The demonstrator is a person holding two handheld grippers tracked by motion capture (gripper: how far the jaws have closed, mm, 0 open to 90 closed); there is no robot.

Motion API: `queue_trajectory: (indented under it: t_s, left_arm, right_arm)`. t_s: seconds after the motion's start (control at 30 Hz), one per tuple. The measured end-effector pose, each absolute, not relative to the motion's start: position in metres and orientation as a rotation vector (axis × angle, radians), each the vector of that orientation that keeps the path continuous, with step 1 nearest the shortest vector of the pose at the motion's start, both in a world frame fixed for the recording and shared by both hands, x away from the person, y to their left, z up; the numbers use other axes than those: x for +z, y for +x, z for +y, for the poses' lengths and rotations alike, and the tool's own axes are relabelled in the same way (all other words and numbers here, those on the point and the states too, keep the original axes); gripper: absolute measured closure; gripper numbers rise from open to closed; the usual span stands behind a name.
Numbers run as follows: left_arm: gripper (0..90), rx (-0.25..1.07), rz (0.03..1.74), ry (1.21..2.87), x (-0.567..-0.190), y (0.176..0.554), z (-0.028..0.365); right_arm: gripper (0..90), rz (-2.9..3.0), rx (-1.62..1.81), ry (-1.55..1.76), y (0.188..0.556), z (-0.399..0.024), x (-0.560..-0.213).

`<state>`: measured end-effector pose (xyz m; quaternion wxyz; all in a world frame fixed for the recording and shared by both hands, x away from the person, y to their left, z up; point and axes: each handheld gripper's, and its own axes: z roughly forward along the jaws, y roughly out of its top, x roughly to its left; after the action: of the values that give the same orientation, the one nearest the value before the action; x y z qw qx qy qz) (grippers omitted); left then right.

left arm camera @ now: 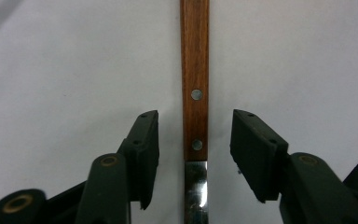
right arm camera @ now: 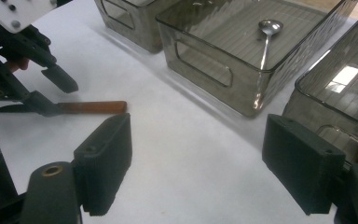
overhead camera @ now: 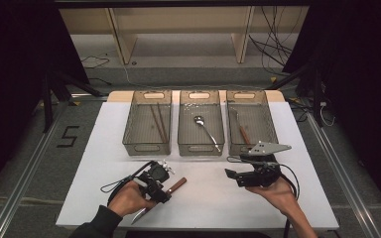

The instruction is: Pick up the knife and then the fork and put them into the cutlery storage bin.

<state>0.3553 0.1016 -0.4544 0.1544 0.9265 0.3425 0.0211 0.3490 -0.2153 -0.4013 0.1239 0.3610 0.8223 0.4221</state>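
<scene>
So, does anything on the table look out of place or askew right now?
Only the wooden-handled knife: it lies loose and slanted on the white table, while the chopsticks, metal spoon and wooden-handled fork each sit in a smoky clear bin. The left gripper straddles the knife, pads not touching.

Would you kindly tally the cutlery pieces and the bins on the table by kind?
Bins: 3
Chopsticks: 2
Spoon: 1
Fork: 1
Knife: 1
Total: 8
</scene>
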Motion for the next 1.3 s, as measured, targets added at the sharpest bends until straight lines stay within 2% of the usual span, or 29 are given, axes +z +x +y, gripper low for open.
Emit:
queue_trajectory:
  t_s: [0.2, 0.77, 1.07, 1.3]
  left_arm:
    - [61.0, 0.056, 0.969, 2.695, -0.458, 0.355, 0.095]
    - [74.3, 0.085, 0.959, 2.753, -0.460, 0.357, 0.090]
    - [76.3, 0.098, 0.905, 2.781, -0.460, 0.357, 0.089]
    - [76.6, 0.086, 0.885, 2.740, -0.458, 0.357, 0.094]
  right_arm:
    - [24.0, 2.398, 1.237, 1.045, 0.346, -0.216, -0.402]
    - [24.3, 2.405, 1.244, 1.029, 0.342, -0.214, -0.401]
    - [24.7, 2.406, 1.247, 1.025, 0.341, -0.213, -0.401]
    - [24.9, 2.408, 1.256, 1.010, 0.340, -0.211, -0.401]
